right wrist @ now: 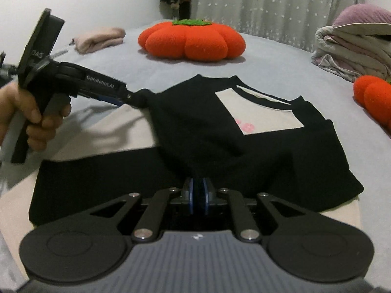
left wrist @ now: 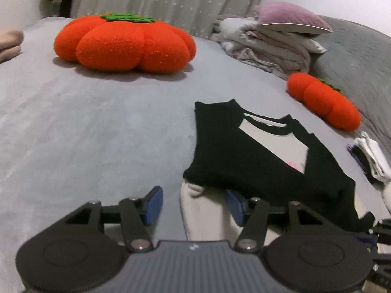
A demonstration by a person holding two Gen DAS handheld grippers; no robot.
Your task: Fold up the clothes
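A black-and-white raglan T-shirt [right wrist: 244, 127] with a small pink print is lying partly folded on the grey bed sheet [left wrist: 85, 122], filling the centre of the right wrist frame and the lower right of the left wrist frame. The right claw [right wrist: 198, 194] is pinching the shirt's black near edge, its blue pads pressed together on the fabric. The left claw [left wrist: 194, 204] is sitting released, pads spread either side of the shirt's white hem. In the right wrist frame a hand [right wrist: 31, 119] at middle left is gripping its handle. A big orange pumpkin-shaped cushion [left wrist: 124, 44] is resting at upper centre, with a stack of folded pale laundry [left wrist: 271, 46] at upper right.
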